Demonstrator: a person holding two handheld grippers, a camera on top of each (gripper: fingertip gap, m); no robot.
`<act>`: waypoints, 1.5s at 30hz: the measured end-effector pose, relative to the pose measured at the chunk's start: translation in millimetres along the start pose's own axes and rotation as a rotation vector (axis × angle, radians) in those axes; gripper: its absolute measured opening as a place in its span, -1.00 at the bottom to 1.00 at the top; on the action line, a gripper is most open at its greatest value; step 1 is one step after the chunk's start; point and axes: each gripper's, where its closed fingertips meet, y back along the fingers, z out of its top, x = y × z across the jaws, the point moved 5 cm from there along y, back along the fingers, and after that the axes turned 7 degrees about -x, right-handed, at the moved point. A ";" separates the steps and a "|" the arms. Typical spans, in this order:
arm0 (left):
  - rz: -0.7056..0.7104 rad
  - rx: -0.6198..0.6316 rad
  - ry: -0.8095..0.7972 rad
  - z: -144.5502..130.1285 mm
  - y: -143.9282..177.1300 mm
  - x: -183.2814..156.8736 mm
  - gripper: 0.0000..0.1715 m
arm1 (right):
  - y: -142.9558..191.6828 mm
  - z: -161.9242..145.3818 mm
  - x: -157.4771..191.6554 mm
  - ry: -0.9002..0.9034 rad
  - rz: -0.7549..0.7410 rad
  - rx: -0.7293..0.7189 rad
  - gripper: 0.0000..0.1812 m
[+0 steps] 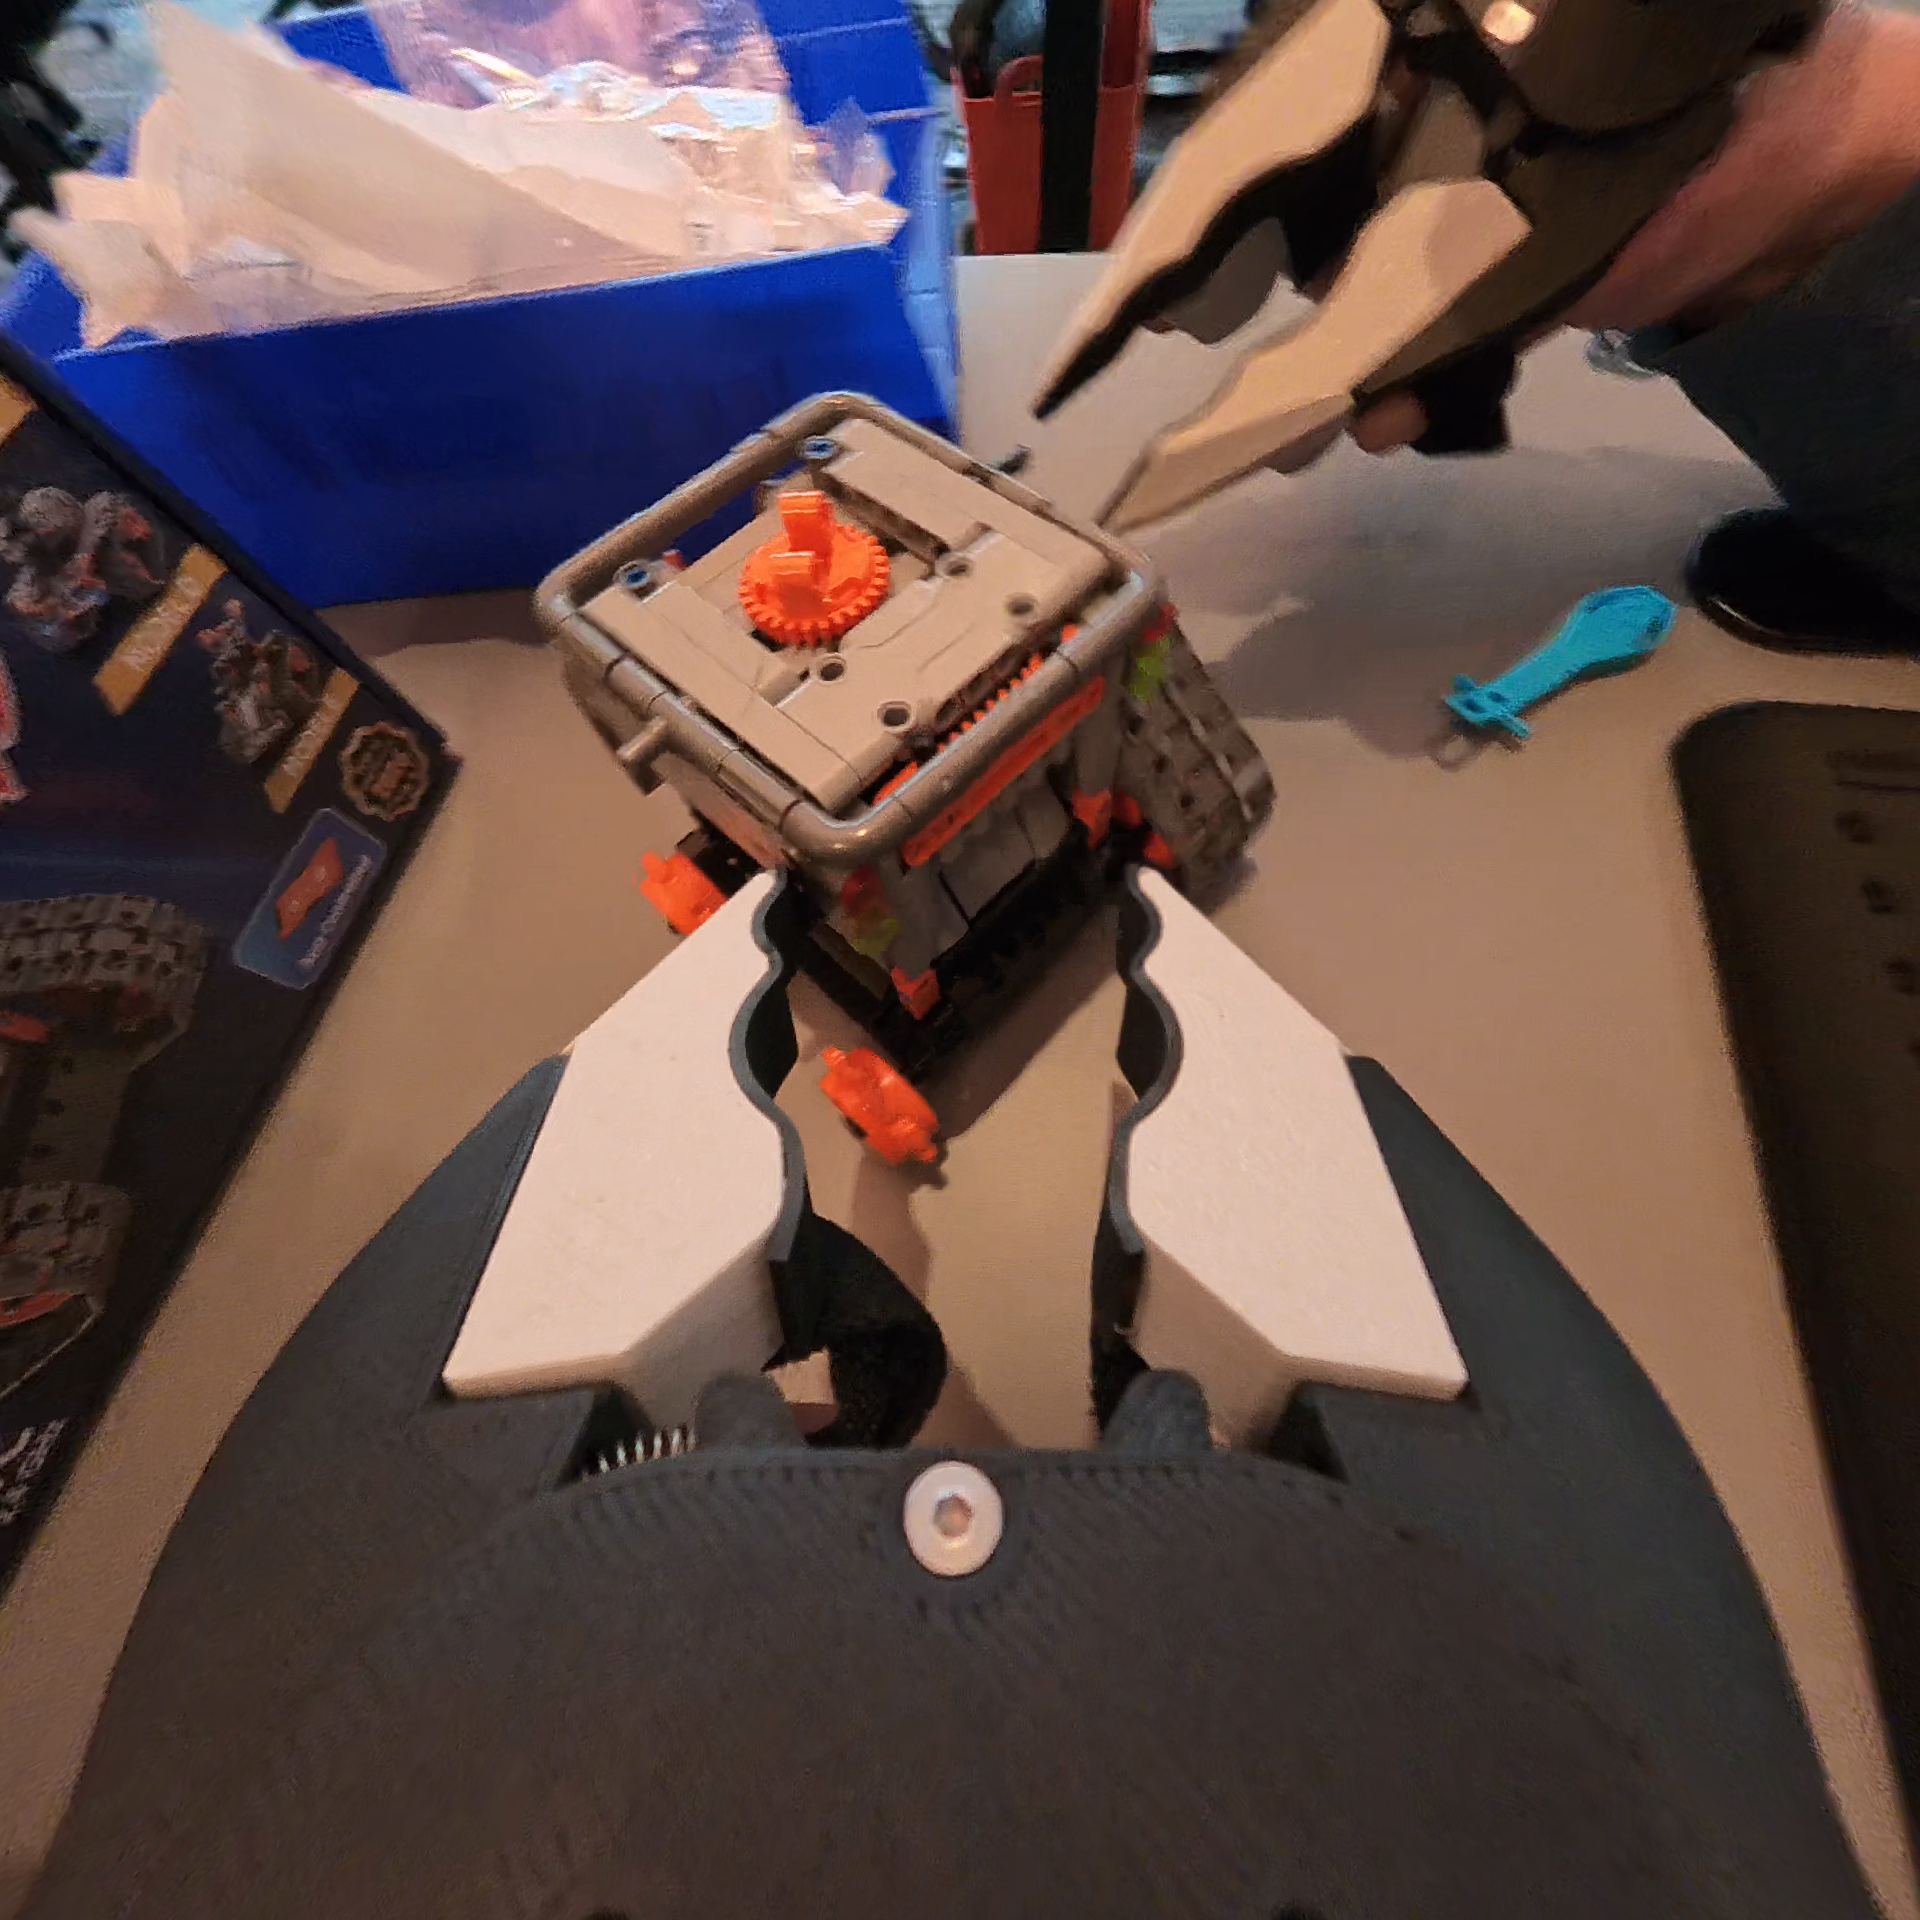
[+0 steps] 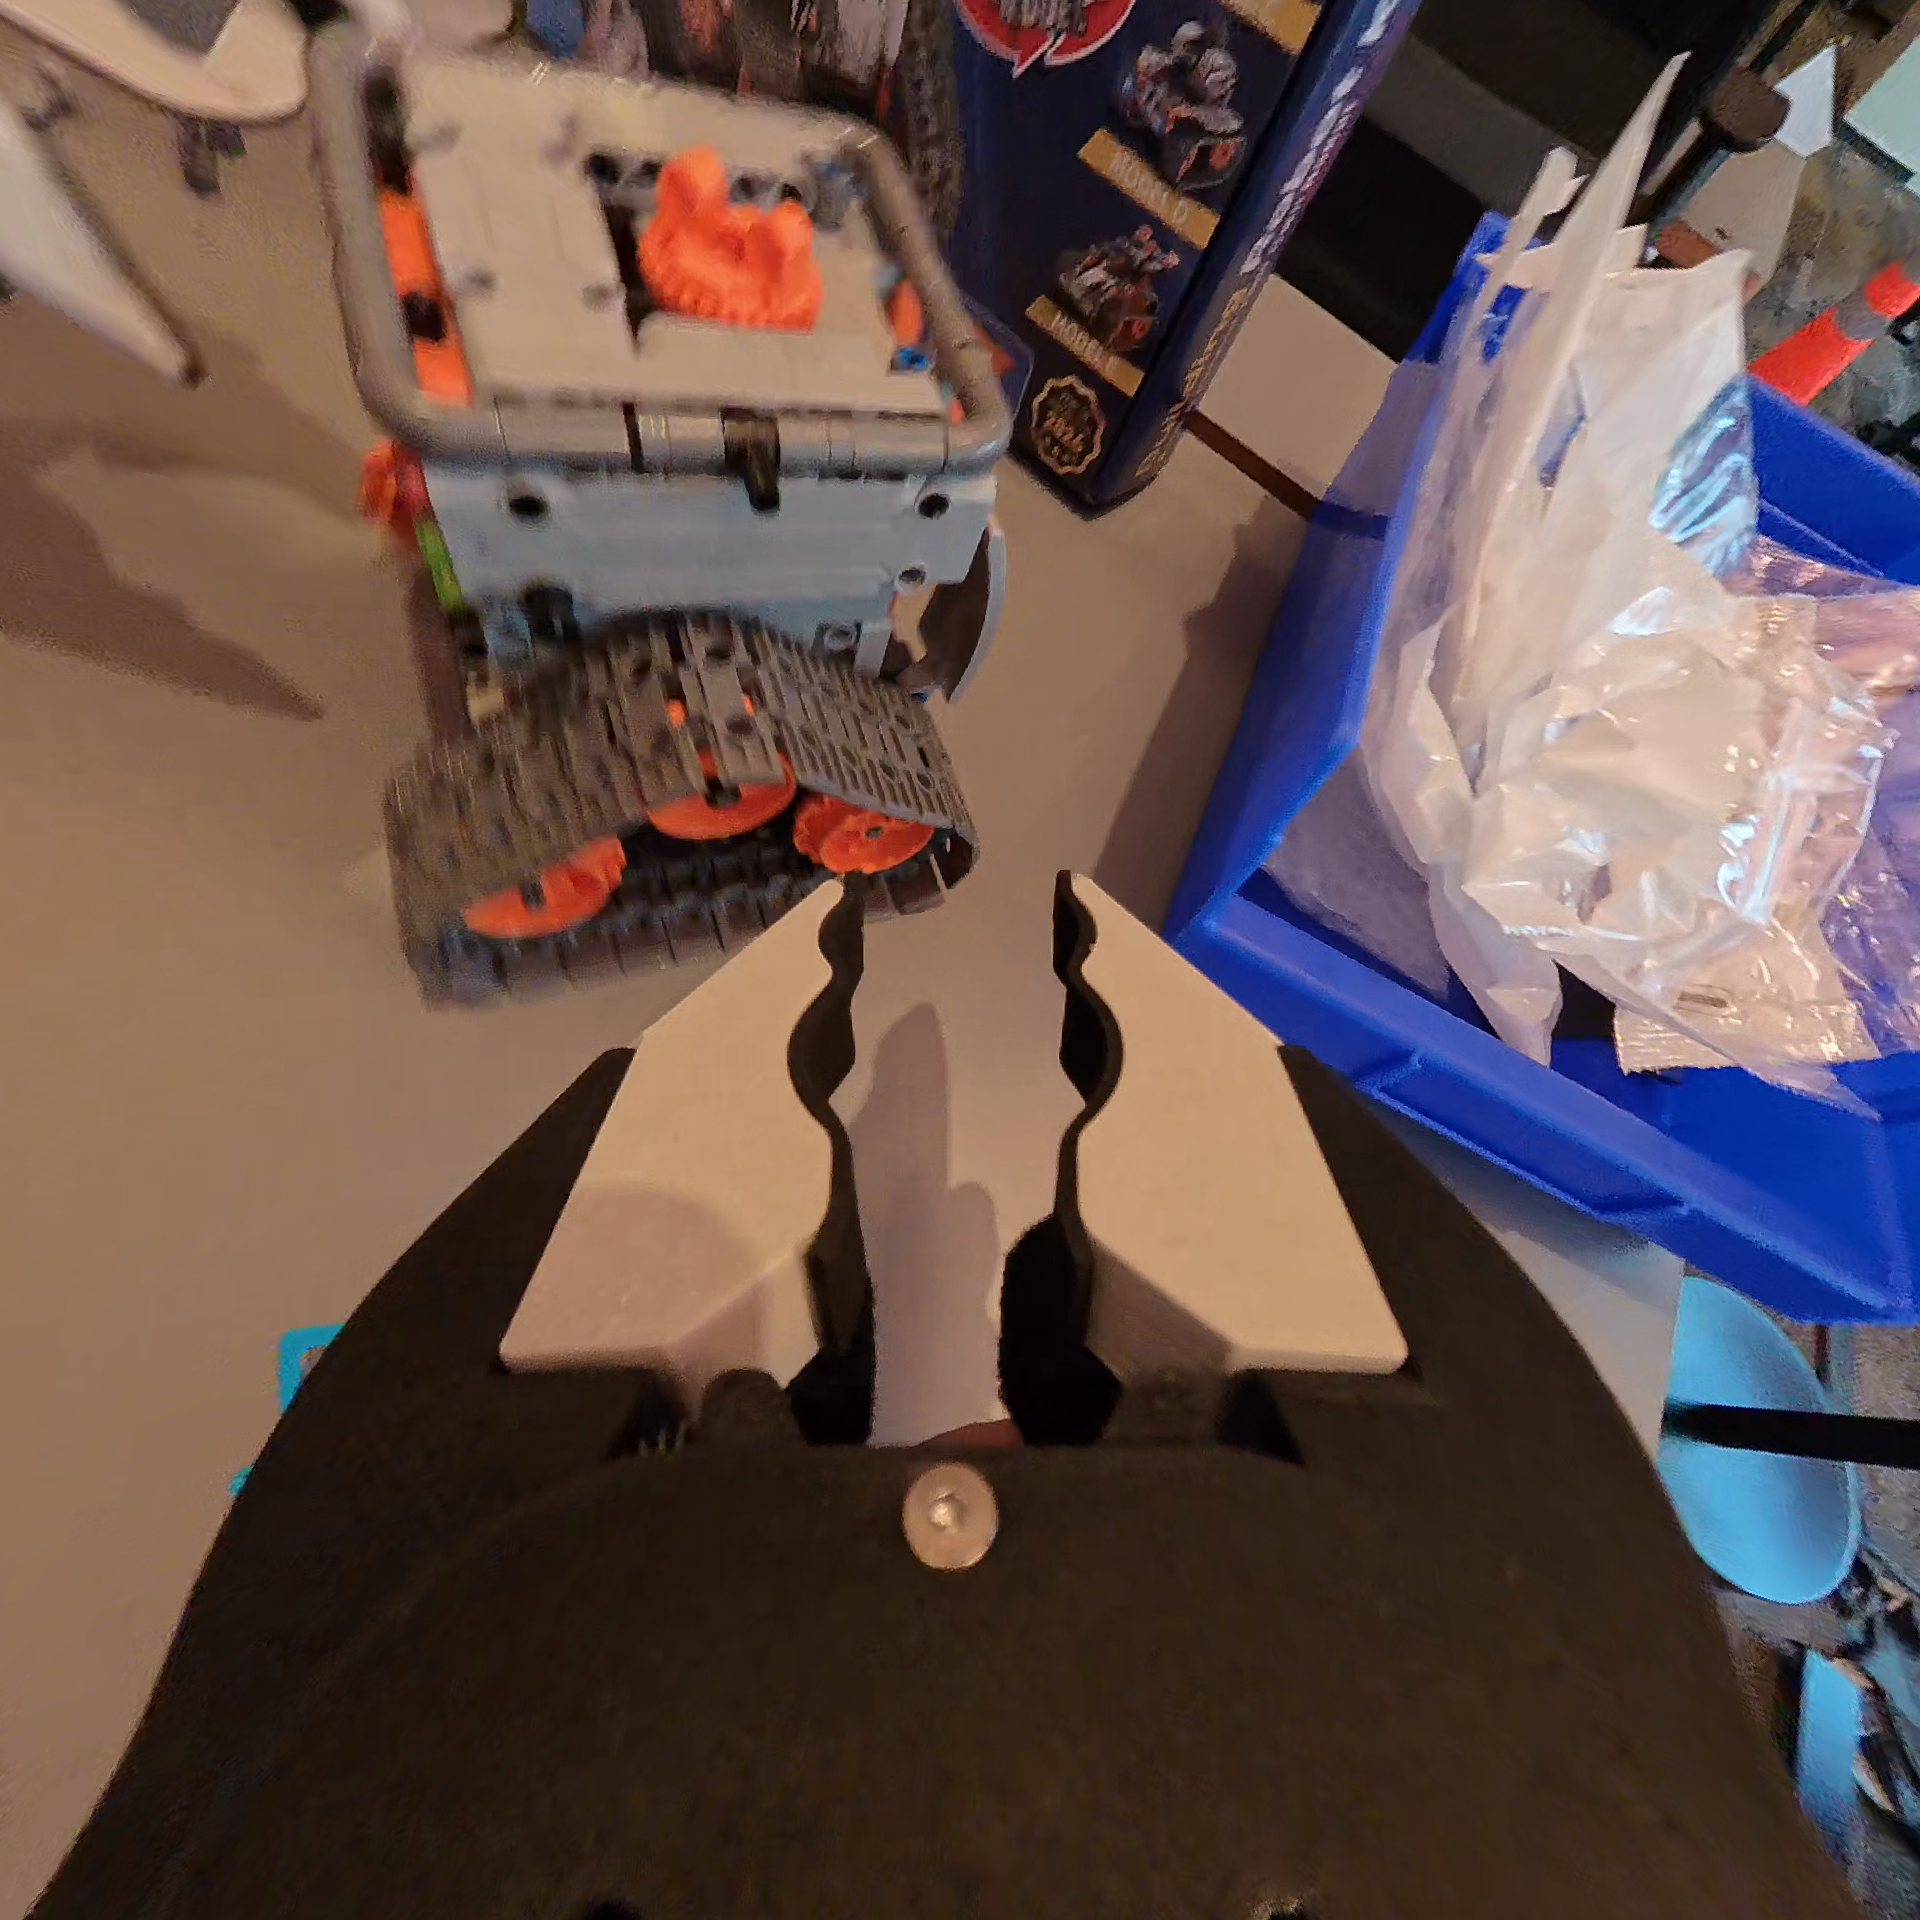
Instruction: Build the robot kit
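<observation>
A grey brick-built tracked vehicle [image 1: 862, 665] with an orange gear on its roof stands on the pale table [image 1: 1403, 1039]. My left gripper [image 1: 956, 894] is open, and its white fingertips sit on either side of the vehicle's lower front end. I cannot tell whether they touch it. An orange wheel piece [image 1: 878, 1107] sticks out between the fingers. My right gripper [image 2: 951, 894] is open and empty, its tips just short of the vehicle's [image 2: 665, 499] grey track. It also shows in the left wrist view [image 1: 1081, 462], held by a hand beyond the vehicle.
A blue bin [image 1: 499, 436] full of clear plastic bags stands behind the vehicle, also seen in the right wrist view [image 2: 1455, 1101]. A dark printed box [image 1: 156, 831] lies left. A turquoise tool [image 1: 1558, 665] and a black mat [image 1: 1818, 1039] lie right. Some 15 cm of space lies between my two pairs of fingers.
</observation>
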 end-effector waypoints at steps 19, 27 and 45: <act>-0.292 -0.133 0.189 -23.9 -36.6 29.4 -0.17 | 15.1 -29.6 64.3 0.018 0.063 0.273 -0.70; -0.199 -0.049 0.123 -40.5 6.3 5.4 -0.22 | -21.6 -29.0 33.9 0.081 0.092 0.317 -0.75; -0.043 0.005 0.011 -75.2 41.0 -43.1 -0.10 | -21.9 18.0 90.0 0.081 0.320 0.166 -0.58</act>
